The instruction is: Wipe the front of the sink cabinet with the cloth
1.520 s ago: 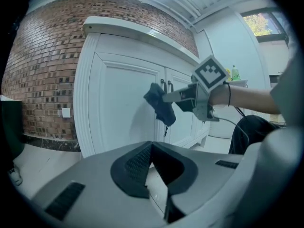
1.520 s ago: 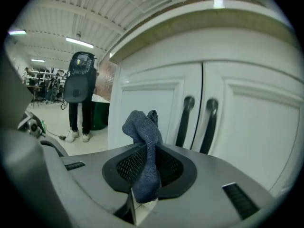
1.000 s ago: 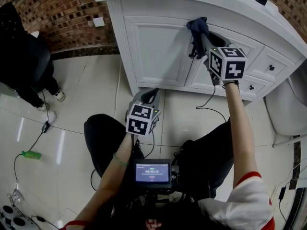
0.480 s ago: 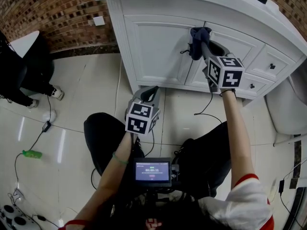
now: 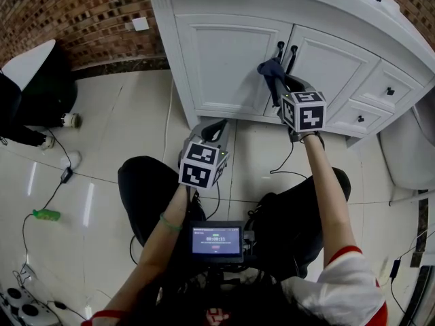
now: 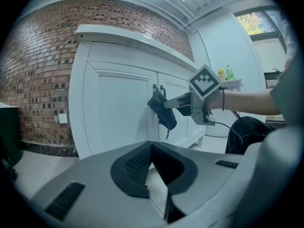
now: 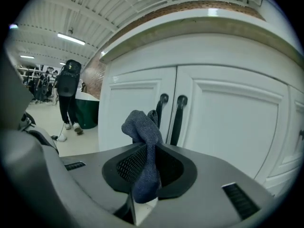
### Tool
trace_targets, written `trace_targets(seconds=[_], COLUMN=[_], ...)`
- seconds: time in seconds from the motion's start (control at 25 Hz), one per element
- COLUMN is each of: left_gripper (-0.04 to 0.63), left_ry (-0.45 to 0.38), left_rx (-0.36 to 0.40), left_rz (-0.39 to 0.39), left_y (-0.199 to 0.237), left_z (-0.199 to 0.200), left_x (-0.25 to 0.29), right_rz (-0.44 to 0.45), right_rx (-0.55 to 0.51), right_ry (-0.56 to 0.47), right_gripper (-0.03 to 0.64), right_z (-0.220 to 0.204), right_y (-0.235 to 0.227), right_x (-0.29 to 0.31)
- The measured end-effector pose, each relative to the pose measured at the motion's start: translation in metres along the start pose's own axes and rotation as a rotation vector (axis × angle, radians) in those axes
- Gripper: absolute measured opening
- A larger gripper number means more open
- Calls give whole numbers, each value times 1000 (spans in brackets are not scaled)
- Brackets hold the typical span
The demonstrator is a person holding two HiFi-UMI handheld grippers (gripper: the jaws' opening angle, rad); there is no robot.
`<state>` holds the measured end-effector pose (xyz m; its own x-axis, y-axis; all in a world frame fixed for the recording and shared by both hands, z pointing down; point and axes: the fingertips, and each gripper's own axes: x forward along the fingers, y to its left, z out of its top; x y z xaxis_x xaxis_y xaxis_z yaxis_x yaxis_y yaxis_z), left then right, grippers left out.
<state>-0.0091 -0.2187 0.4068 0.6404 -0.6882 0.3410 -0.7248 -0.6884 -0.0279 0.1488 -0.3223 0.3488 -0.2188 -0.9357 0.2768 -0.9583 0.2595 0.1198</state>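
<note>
Right gripper [image 7: 146, 177], jaws clamped on the dark blue cloth [image 7: 142, 134], raised to the white sink cabinet [image 5: 228, 60]. The cloth is bunched above the jaws, just before the pair of black door handles [image 7: 171, 112] where the two doors meet; contact with the doors cannot be confirmed. Left gripper [image 6: 151, 169], jaws together and empty, is held lower, near the cabinet's base and well apart from the cloth.

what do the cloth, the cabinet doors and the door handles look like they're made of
The cloth looks like soft blue-grey fabric, matte, with a fine knit or woven texture, folding limply. The cabinet doors are probably painted wood or board: smooth white satin finish, moulded panel frames. The handles seem to be metal: dark, glossy, small highlights on slim bars.
</note>
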Motion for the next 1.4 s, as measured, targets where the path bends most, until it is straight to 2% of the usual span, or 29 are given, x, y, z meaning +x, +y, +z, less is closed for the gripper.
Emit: trace_targets(seconds=[0.68, 0.96, 1.04, 1.16, 1.4], left_gripper=[21, 20, 20, 20, 20], left_ry=[54, 50, 50, 50, 32], left_rx=[-40, -45, -41, -36, -22], left_rz=[11, 1, -5, -10, -29], left_y=[13, 11, 9, 7, -7], left_z=[-29, -31, -31, -30, -21], left_x=[20, 33, 36, 40, 43], right_rz=[-12, -33, -30, 5, 88], right_rx=[54, 102, 106, 103, 87], right_ry=[432, 552, 560, 519, 321], right_gripper=[63, 63, 63, 63, 63], right_z=[-203, -258, -262, -247, -163], right_y=[9, 8, 8, 11, 8], right_x=[82, 94, 93, 88, 58])
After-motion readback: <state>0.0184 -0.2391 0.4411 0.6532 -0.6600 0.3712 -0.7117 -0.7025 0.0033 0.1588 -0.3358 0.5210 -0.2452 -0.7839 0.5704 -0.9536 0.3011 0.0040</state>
